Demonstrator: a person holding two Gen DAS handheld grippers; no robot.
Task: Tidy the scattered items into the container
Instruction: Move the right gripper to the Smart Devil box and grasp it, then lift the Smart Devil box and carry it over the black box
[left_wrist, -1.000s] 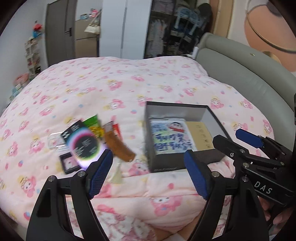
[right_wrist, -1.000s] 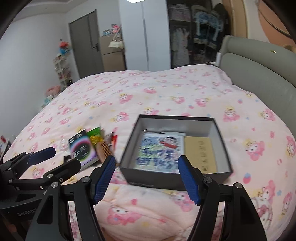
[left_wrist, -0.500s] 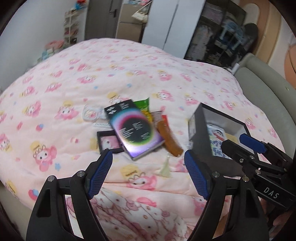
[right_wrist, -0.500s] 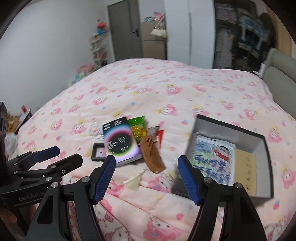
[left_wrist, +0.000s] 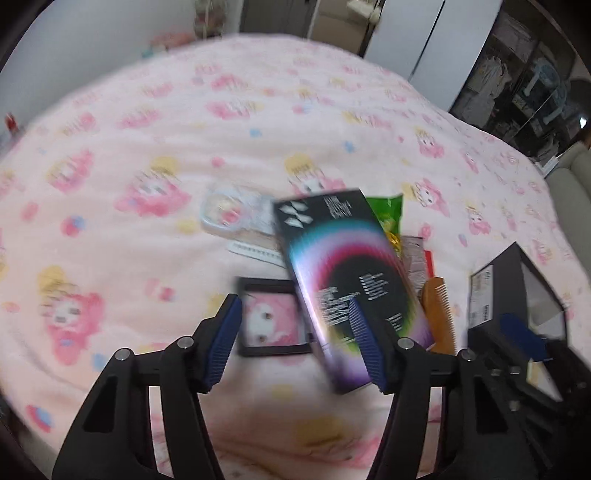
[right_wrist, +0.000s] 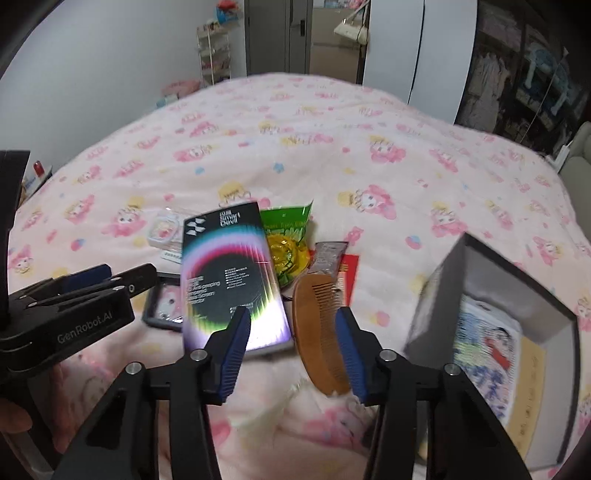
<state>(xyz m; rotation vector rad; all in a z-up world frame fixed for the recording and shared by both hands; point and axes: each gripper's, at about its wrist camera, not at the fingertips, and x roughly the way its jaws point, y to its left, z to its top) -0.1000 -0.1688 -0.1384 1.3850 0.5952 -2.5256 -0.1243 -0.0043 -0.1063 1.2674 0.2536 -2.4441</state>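
Note:
Scattered items lie on the pink quilt: an iridescent black box (left_wrist: 347, 280) (right_wrist: 225, 273), a black-framed pink picture (left_wrist: 273, 321), a wooden comb (right_wrist: 321, 325) (left_wrist: 439, 314), a green snack packet (right_wrist: 288, 236) and a clear round case (left_wrist: 229, 210). My left gripper (left_wrist: 295, 343) hangs low over the framed picture and the box's edge. Its jaws are closing and the pads touch nothing. My right gripper (right_wrist: 293, 343) straddles the box's near corner and the comb. Its jaws are closing too, with nothing pinched. The dark grey container (right_wrist: 436, 295) (left_wrist: 495, 288) stands to the right and holds a cartoon-printed packet (right_wrist: 484, 350).
A silver and red sachet (right_wrist: 328, 254) and a white strip (left_wrist: 255, 253) lie in the pile. A grey headboard (left_wrist: 569, 192) borders the bed on the right. Wardrobes, a door and a shelf rack (right_wrist: 214, 51) stand beyond the bed.
Both grippers have swung left from the container and dropped towards the pile of items. Both pairs of jaws have narrowed. The items themselves have not moved.

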